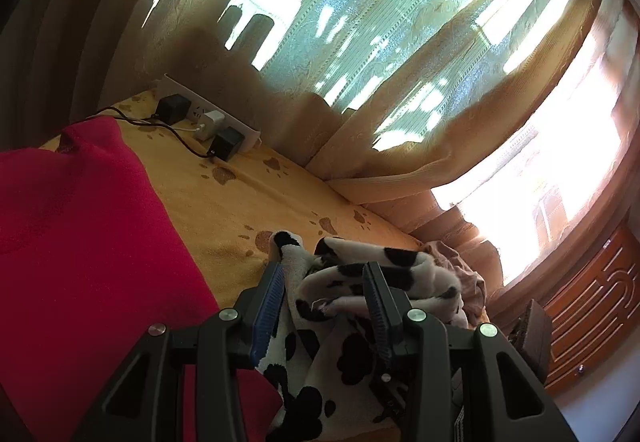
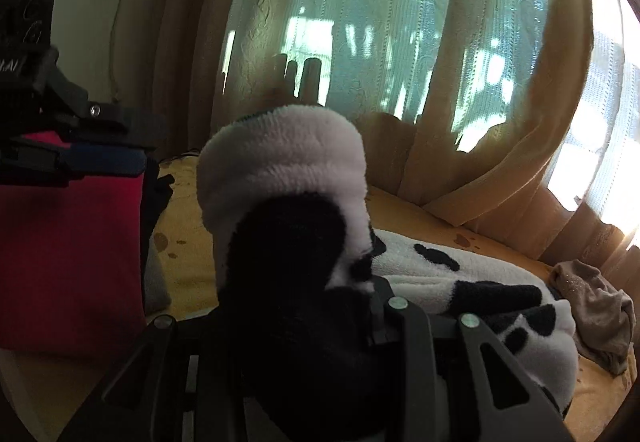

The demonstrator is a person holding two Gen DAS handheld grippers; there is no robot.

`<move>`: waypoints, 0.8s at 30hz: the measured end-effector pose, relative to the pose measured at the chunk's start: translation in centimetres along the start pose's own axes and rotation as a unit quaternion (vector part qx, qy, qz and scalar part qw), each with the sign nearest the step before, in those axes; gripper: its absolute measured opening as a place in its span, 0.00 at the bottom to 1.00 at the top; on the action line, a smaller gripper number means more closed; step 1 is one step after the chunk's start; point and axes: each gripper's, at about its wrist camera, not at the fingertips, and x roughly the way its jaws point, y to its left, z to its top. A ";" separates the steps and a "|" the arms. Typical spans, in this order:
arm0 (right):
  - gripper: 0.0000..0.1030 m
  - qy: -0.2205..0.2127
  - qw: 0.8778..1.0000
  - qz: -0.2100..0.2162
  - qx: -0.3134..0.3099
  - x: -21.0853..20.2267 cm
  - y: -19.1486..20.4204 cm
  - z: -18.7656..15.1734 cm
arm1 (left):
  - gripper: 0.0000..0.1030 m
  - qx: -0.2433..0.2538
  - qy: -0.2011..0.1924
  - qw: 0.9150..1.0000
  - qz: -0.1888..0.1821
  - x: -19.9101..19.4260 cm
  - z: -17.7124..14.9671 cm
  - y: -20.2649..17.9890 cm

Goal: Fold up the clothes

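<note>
A black-and-white cow-print fleece garment lies bunched on the yellow paw-print bed sheet. My left gripper hovers over it with its blue pads apart; the fleece shows between them and nothing is pinched. From the right wrist view, the left gripper is at the far left, above a red garment. My right gripper is shut on a fold of the fleece, which stands up and hides its left finger. The red garment spreads over the bed's left side.
A white power strip with chargers and cables sits at the bed's far edge. Beige curtains hang along the window behind. A crumpled beige garment lies right of the fleece. Dark and grey cloth sit beside the red garment. A wooden cabinet stands at right.
</note>
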 end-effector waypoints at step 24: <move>1.00 -0.098 0.990 0.022 0.100 -14.8 -12.1 -1.4 | 0.41 0.035 0.015 0.999 -0.028 1.9 1.0 -4.7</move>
